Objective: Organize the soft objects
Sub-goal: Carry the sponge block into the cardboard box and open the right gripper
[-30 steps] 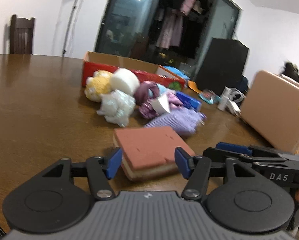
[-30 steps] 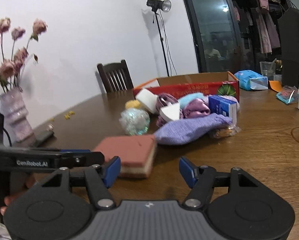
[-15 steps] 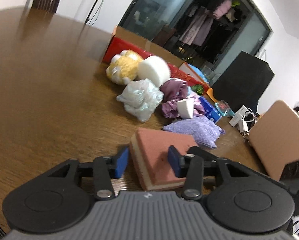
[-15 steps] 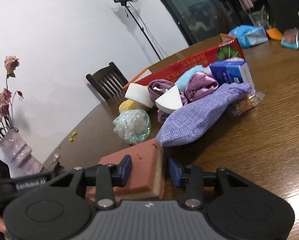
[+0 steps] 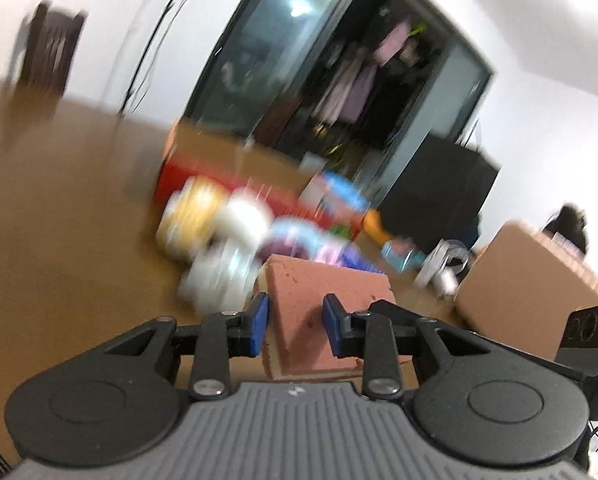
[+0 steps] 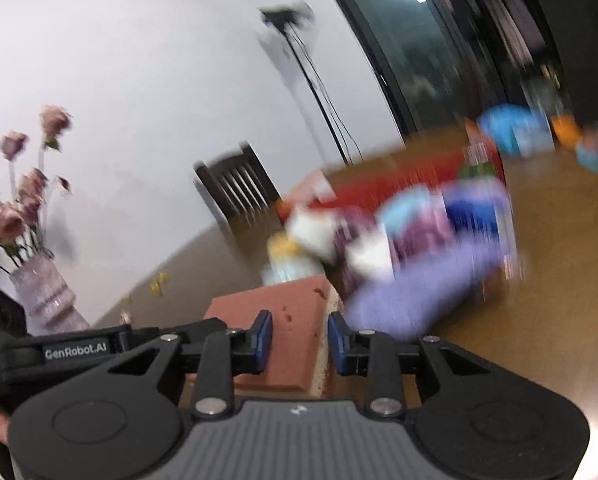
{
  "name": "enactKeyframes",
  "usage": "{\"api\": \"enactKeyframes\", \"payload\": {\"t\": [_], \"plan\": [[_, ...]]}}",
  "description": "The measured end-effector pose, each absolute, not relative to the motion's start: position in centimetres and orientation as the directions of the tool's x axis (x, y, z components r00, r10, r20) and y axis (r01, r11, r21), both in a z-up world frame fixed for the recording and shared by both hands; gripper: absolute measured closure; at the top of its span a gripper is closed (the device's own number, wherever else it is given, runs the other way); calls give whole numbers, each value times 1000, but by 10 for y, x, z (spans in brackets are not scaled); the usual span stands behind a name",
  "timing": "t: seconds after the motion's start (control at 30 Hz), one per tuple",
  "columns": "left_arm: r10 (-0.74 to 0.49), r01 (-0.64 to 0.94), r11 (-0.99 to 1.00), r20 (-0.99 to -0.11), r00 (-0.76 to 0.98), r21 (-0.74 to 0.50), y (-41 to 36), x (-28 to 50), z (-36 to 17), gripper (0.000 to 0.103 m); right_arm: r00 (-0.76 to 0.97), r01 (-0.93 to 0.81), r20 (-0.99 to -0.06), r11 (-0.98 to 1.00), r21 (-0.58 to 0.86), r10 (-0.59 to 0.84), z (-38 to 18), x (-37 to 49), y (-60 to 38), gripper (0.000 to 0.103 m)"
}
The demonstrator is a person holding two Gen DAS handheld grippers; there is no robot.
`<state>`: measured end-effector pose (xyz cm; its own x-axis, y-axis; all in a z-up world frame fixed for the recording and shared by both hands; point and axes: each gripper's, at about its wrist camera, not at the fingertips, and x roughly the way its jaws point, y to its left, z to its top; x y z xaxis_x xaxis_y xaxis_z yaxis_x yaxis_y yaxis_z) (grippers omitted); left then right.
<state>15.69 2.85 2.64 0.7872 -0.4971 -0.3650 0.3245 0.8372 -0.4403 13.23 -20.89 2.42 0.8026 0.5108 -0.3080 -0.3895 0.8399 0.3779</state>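
The left claw (image 5: 292, 322) grips one side of the reddish sponge block (image 5: 319, 300), the right claw (image 6: 300, 340) is clamped on its opposite side, and the block sits between them above the brown tabletop (image 5: 59, 240), just short of the blurred pile of soft objects (image 6: 399, 240).

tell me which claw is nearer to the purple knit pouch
Right. The right claw grips the sponge's edge right beside the purple knit pouch; the left claw grips the opposite side, farther from it.
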Motion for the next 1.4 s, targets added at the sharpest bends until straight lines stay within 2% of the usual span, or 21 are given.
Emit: {"api": "enactKeyframes", "payload": {"t": [0.17, 0.3, 0.47, 0.6, 0.7, 0.8, 0.93, 1.0, 1.07, 1.13, 1.2, 1.27, 1.4], "plan": [[-482, 325, 846, -346, 805, -422, 27, 268, 81, 73, 807, -429, -287, 847, 313, 516, 92, 233, -211, 74], [-453, 244, 856, -433, 779, -456, 29, 393, 87, 73, 774, -385, -398, 865, 321, 492, 118, 362, -205, 74], [-364, 136, 906, -570, 737, -402, 27, 524, 51, 73, 689, -296, -555, 880, 371, 466, 95, 515, -194, 75], [-201, 88, 976, -663, 721, -200, 19, 578, 25, 71, 624, -270, -632, 886, 378, 460, 56, 589, -169, 75], [-139, 76, 990, -671, 729, -123, 13, 587, 18, 68, 576, -257, -678, 889, 380, 456, 30, 618, -154, 74], [-90, 84, 996, -626, 775, -40, -1, 582, 22, 58, 547, -232, -695, 883, 409, 466, 19, 626, -155, 73], [-84, 104, 995, -622, 779, -5, -14, 580, 27, 58, 589, -225, -665, 883, 411, 460, 25, 612, -169, 72], [-81, 103, 995, -622, 779, -1, -18, 569, 36, 58, 622, -237, -658, 903, 358, 424, 39, 600, -179, 67], [-95, 112, 994, -612, 785, -10, -16, 557, 49, 57, 642, -250, -639, 904, 348, 424, 60, 583, -192, 48], [-90, 117, 993, -589, 803, 8, -16, 534, 66, 52, 661, -260, -629, 911, 320, 410, 81, 566, -205, 47], [-80, 118, 992, -560, 825, 32, -14, 505, 86, 49, 687, -267, -619, 925, 271, 380, 100, 541, -223, 43], [-79, 121, 992, -537, 840, 44, -15, 481, 103, 48, 717, -271, -605, 938, 217, 347, 116, 514, -239, 32], [-83, 119, 992, -485, 870, 43, -17, 423, 123, 41, 771, -257, -568, 957, 135, 287, 133, 454, -266, 27]]}}
